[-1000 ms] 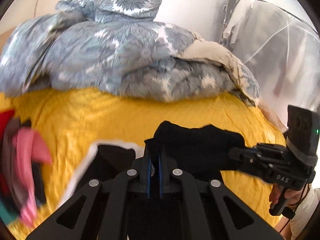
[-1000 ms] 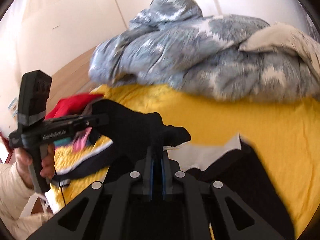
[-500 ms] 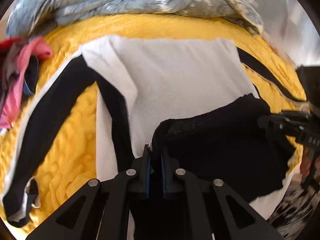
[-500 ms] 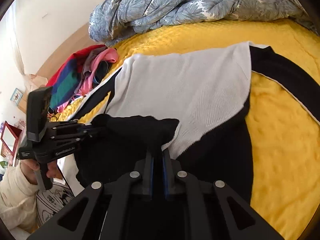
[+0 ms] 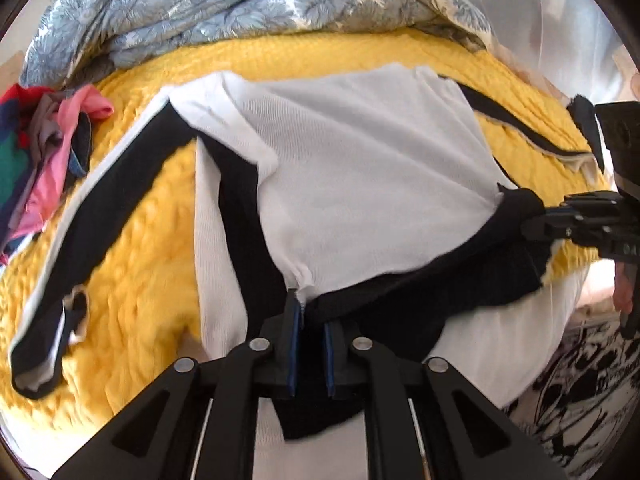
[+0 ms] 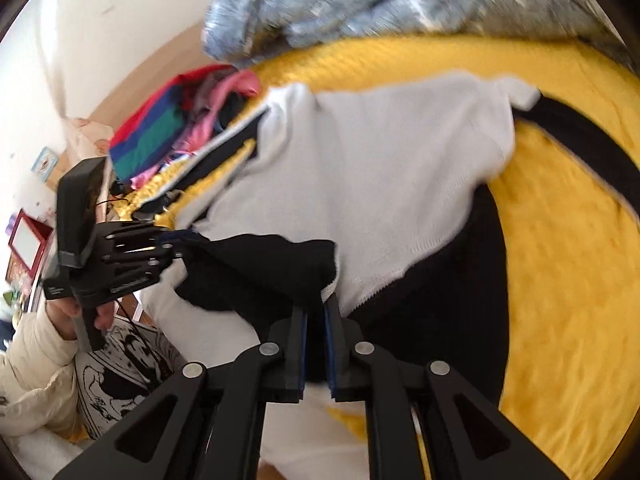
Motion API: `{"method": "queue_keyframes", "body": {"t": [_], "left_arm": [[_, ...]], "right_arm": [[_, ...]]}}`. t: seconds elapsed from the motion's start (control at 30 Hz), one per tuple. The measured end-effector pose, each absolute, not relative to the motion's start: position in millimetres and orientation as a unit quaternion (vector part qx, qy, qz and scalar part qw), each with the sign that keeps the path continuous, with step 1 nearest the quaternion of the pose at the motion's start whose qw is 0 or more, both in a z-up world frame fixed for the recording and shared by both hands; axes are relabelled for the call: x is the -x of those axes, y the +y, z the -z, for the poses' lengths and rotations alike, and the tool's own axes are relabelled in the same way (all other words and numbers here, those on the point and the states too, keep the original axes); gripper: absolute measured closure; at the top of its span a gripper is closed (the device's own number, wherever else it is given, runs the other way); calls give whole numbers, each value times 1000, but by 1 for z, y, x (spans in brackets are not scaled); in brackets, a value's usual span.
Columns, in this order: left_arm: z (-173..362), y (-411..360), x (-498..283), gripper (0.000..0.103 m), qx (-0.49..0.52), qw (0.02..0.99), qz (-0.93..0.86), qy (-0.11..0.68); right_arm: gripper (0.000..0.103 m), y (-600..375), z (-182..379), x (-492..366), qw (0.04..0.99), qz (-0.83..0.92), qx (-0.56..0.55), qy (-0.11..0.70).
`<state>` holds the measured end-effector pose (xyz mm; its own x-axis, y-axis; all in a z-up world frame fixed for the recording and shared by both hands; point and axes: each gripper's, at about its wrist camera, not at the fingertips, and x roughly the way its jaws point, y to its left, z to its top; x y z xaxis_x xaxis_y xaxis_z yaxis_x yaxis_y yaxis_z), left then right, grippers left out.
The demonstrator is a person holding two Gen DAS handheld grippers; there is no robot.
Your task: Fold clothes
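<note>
The person is holding a white-and-black sweater by its black bottom hem, one corner in each claw, and it is lying spread across the yellow bedspread ahead of both. The left gripper is pinching the hem where black band meets white body, its fingers pressed together on the cloth. The right gripper is doing the same at the other corner, jaws closed on the knit, and a strip of black hem is running between the two.

Beyond the claws the body is lying fairly flat, chest panel up. One long black sleeve is trailing out to the left of the left claw; the other sleeve is stretching off to the right of the right claw. Neither is tucked in.

So I judge the work to be at its start: the garment is laid out but no fold is made yet. Sleeves, sides and the final halving all remain. A heap of other clothes is waiting far left, and a blue floral duvet is bunched at the far end.
</note>
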<state>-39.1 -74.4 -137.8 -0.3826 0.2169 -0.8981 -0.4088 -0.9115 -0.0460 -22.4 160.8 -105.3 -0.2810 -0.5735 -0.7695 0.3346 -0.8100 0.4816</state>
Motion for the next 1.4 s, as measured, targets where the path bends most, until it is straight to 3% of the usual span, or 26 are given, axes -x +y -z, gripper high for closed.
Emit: {"method": "queue_keyframes", "body": {"t": [0.07,0.13,0.3,0.37,0.43,0.7,0.83,1.07,1.3,1.33,1.4], "left_arm": [[137,-81,33,85,529,191,-822,90],[135,-88,25,85,531,197,-820,81],[103,-110,19,82,477,214,-852,19],[89,-115,28,66,448,202,-871,-4],[85,-115,44,58,443,188,-876,-19],[127,-108,87,58,541,185,-817,-70],[131,-105,79,56,544,188,-816,-59],[123,-103,74,51,530,220,-815,-82],[139,-86,80,51,552,187,-812,-16],[140,-86,80,51,553,184,-812,-14],[141,-87,80,51,554,183,-812,-19]], "right_arm": [[88,169,110,18,274,782,-545,-125],[76,181,111,11,255,780,-557,-129],[74,202,83,-7,235,825,-492,-149],[72,198,71,-5,240,843,-460,-143],[65,189,59,0,253,857,-427,-139],[57,127,67,30,300,827,-461,-113],[57,119,72,22,290,837,-461,-53],[57,128,72,17,301,836,-453,-72],[57,110,85,16,299,828,-473,-16],[58,112,86,17,299,828,-473,-19],[72,115,88,18,298,828,-474,-26]]}}
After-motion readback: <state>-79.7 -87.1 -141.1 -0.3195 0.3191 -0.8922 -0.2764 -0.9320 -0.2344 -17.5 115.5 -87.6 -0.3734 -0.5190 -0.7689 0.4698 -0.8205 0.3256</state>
